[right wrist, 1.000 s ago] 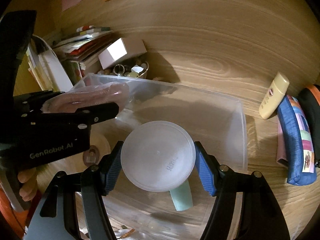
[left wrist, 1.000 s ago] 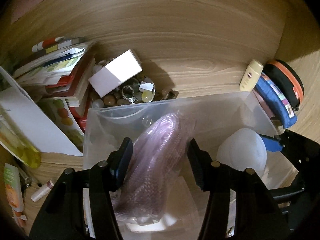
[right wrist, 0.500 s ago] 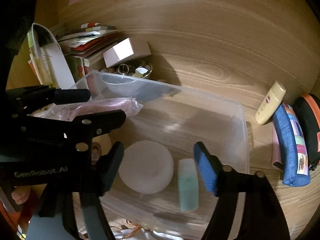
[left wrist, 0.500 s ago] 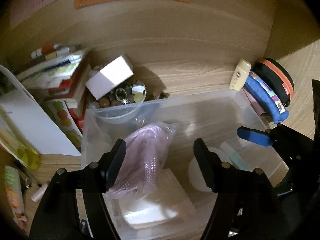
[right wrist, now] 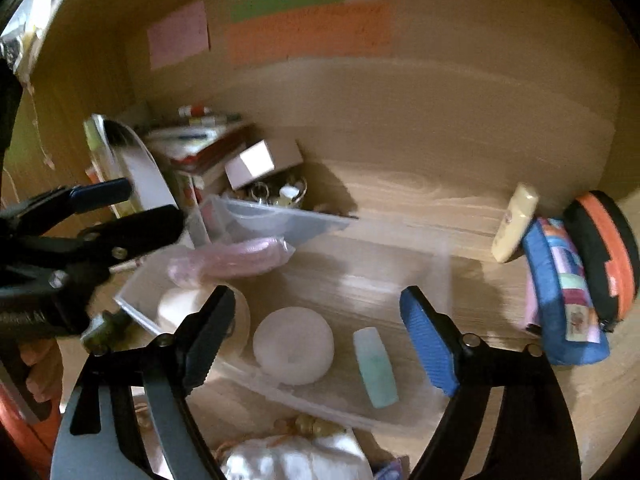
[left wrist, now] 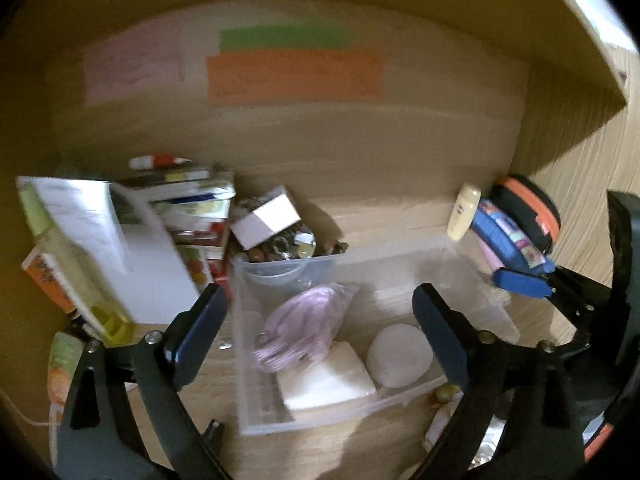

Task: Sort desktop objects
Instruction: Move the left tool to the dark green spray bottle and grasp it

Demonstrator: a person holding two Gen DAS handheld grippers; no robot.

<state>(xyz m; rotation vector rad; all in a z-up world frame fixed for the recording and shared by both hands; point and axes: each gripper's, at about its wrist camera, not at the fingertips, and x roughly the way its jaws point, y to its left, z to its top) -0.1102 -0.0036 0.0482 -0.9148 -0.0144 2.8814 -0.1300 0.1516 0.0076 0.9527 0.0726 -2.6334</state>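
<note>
A clear plastic bin (left wrist: 256,400) (right wrist: 440,264) sits on the wooden desk. Inside lie a pink bagged item (left wrist: 304,328) (right wrist: 236,260), a white round jar (left wrist: 398,356) (right wrist: 294,344), a white pad (left wrist: 324,380) and a mint green tube (right wrist: 376,366). My left gripper (left wrist: 316,320) is open and empty, raised above the bin; it also shows in the right wrist view (right wrist: 144,208). My right gripper (right wrist: 316,320) is open and empty above the jar and tube; one blue fingertip (left wrist: 520,282) shows in the left wrist view.
A stack of books and papers (left wrist: 188,204) and a bowl of trinkets with a white box (left wrist: 266,220) stand behind the bin. A yellow bottle (right wrist: 514,222), blue pouch (right wrist: 560,280) and orange-black case (right wrist: 604,252) lie to the right. Sticky notes (right wrist: 308,32) hang on the back wall.
Both grippers have let go of the pink bag and the white jar, which now lie in the bin. Both grippers have pulled back and up, open.
</note>
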